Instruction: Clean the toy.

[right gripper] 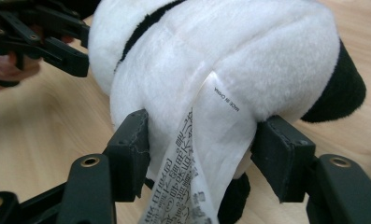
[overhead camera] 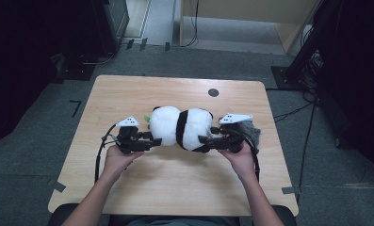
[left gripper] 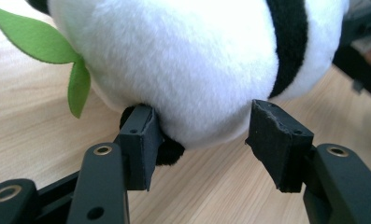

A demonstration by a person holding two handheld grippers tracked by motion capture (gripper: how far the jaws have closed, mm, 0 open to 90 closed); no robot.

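The wooden table takes the middle of the high view, and the panda plush lies on its side near the centre of it, between the 2 grippers. In the left gripper view its white body covers the upper half of the frame, with a green felt leaf at the upper left.

The left gripper comes from the left of the high view. Its jaws are spread around the round end of the plush; both pads touch the fur and seem to press it lightly, so I judge it a soft pinch.

The right gripper comes from the right. Its jaws also stand apart around the other end and squeeze the fur from both sides, with the white care label hanging down between them in the lower centre of the right gripper view.

The risk, I think, is slipping. The fur is soft and round, and both holds sit low on the body, so a lift may let 1 end roll out. The right pads may also catch only the label.
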